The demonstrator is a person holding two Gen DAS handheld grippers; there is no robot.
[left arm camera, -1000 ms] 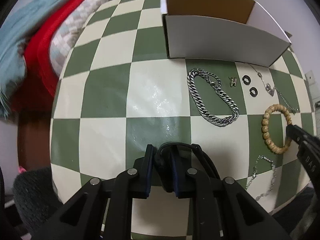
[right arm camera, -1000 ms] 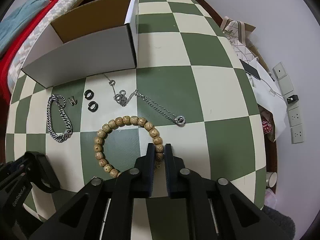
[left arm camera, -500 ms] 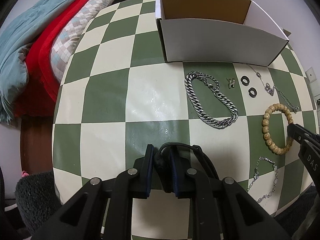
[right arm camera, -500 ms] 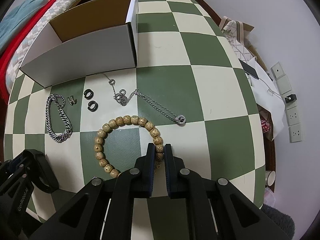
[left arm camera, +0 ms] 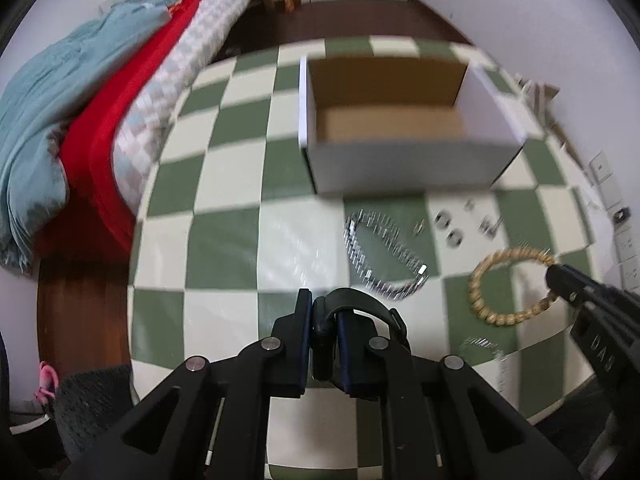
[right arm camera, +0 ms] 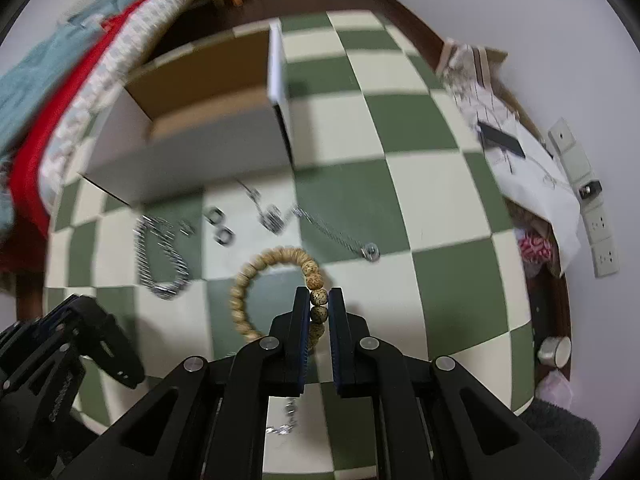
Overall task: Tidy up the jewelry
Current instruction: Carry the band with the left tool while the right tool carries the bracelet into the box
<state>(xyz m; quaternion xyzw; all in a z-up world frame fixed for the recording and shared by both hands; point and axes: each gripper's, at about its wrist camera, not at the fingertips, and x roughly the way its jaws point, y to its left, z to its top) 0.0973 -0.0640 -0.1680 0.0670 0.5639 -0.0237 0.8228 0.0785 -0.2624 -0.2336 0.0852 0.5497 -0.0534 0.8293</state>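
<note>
Wooden beads of a tan round bracelet point(right arm camera: 256, 276) sit pinched in the right gripper point(right arm camera: 319, 300), most of its loop hanging over the green-and-cream checkered table point(left arm camera: 224, 240). Black band, a bangle-like loop point(left arm camera: 352, 300), is clamped in the left gripper point(left arm camera: 323, 316), whose jaws have just been closing on it. Carry both level over the open white cardboard box point(left arm camera: 400, 160), clear its near wall, and release low inside so nothing bounces out.

Two wrist fisheyes, steeply downward, sharing checkered table point(left arm camera: 224, 240), box point(right arm camera: 192, 160)
</note>
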